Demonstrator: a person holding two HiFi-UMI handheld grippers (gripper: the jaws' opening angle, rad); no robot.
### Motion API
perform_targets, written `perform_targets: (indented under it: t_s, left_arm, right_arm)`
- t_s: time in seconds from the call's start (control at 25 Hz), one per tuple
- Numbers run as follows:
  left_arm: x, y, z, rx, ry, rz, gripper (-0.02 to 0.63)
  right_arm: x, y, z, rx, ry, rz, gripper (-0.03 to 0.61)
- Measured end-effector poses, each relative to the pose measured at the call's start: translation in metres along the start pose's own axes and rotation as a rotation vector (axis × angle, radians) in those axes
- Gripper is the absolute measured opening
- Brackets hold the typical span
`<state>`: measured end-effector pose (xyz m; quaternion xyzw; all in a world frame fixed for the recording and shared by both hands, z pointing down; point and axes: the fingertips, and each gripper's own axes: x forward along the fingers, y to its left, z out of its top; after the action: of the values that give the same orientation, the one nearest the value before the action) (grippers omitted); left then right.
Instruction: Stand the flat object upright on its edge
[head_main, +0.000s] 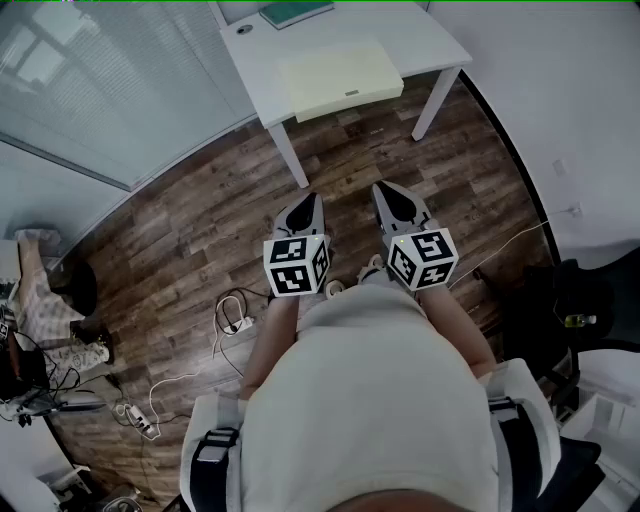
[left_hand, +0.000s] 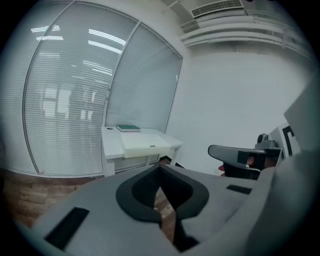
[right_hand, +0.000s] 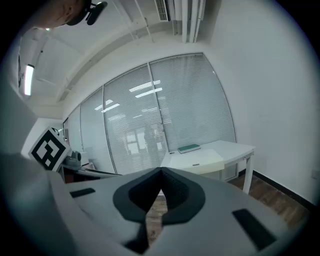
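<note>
A white table (head_main: 260, 60) stands ahead of me on the wood floor. On it lie a flat cream slab (head_main: 338, 78) and, at the far edge, a green book (head_main: 296, 12). Both lie flat. My left gripper (head_main: 312, 198) and right gripper (head_main: 383, 188) hang side by side in front of my body, well short of the table and over the floor. Each is shut with nothing between its jaws. The left gripper view shows its jaws (left_hand: 160, 167) closed, with the slab (left_hand: 145, 142) and book (left_hand: 128, 128) far off. In the right gripper view the jaws (right_hand: 161, 171) are closed below the distant slab (right_hand: 195, 159).
A glass wall with blinds (head_main: 110, 90) runs along the left. Cables and a power strip (head_main: 235, 320) lie on the floor near my feet. A dark chair (left_hand: 240, 157) stands to the right, and clutter fills the left edge (head_main: 40, 350).
</note>
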<state>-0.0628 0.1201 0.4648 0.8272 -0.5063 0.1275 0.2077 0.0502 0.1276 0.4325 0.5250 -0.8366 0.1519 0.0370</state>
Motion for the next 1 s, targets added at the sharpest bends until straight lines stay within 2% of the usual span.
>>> perform_targets:
  t_s: [0.32, 0.48, 0.72, 1.0]
  left_arm:
    - [-0.004, 0.004, 0.004, -0.002, -0.002, -0.002, 0.02]
    - [-0.005, 0.007, 0.005, 0.0, -0.002, -0.008, 0.02]
    - [-0.006, 0.013, 0.005, -0.001, -0.004, -0.013, 0.02]
    - [-0.011, 0.015, 0.004, 0.004, -0.005, -0.025, 0.02]
  right_arm:
    - [0.0, -0.001, -0.005, 0.023, 0.013, -0.015, 0.018]
    - [0.0, 0.003, -0.009, -0.016, 0.025, -0.039, 0.018]
    - [0.002, 0.019, -0.003, -0.036, 0.011, 0.014, 0.019]
    - [0.004, 0.026, -0.001, 0.003, 0.006, 0.032, 0.02]
